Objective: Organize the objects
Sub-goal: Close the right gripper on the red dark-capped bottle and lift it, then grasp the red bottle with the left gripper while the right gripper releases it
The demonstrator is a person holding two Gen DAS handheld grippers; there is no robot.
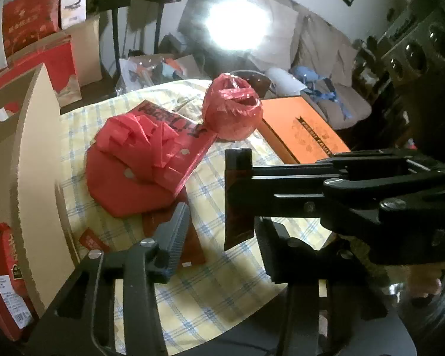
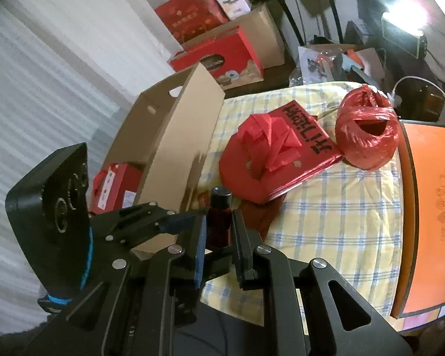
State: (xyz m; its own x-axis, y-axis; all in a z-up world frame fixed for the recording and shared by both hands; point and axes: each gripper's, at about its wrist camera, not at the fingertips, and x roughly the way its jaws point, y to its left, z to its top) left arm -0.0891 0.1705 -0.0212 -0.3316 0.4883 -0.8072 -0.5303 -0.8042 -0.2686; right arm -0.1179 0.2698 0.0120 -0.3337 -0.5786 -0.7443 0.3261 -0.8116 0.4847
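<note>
We observe a small dark red bottle with a black cap, upright and clamped between the right tongs, near a red bag pile, a round red bag and an open cardboard box on the checked tabletop.
</note>
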